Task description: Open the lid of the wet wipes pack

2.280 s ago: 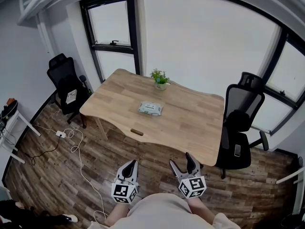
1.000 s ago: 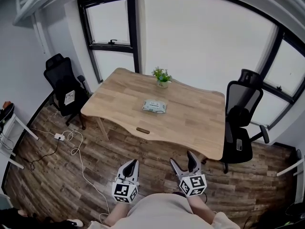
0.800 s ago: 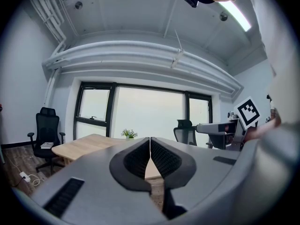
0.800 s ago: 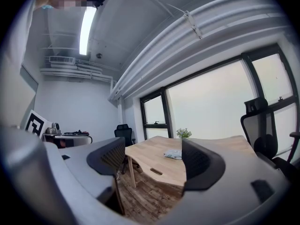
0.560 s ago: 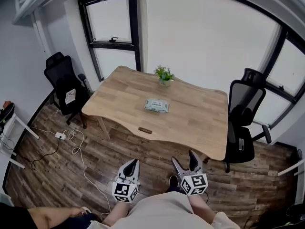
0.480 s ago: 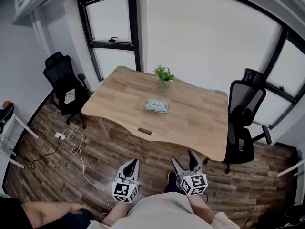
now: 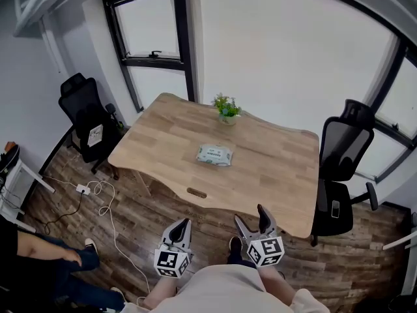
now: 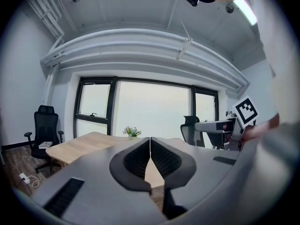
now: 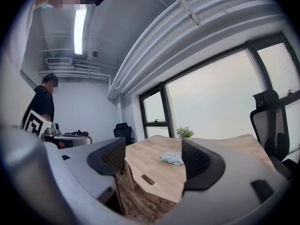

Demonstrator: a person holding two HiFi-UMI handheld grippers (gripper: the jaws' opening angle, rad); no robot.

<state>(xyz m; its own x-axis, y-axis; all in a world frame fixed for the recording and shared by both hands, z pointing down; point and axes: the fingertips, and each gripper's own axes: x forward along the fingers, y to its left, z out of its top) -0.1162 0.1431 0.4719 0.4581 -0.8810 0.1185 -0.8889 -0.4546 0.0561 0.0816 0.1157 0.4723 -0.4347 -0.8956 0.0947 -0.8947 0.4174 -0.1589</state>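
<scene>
A white and green wet wipes pack (image 7: 214, 154) lies flat near the middle of the wooden table (image 7: 163, 132), its lid down. The right gripper view also shows the pack (image 9: 171, 158), far ahead between the jaws. Both grippers hang low over the floor, well short of the table. My left gripper (image 7: 182, 226) has its jaws pressed together, empty (image 8: 150, 146). My right gripper (image 7: 252, 217) stands open with nothing between its jaws (image 9: 154, 159).
A small potted plant (image 7: 226, 109) stands at the table's far edge. Black office chairs sit at the left (image 7: 86, 120) and right (image 7: 341, 168). A cable and power strip (image 7: 83, 189) lie on the wood floor. A seated person's legs (image 7: 49, 256) show at bottom left.
The view has crept toward the table, so the pack sits slightly lower and nearer. A person has come into view at bottom left. Both grippers keep their pose.
</scene>
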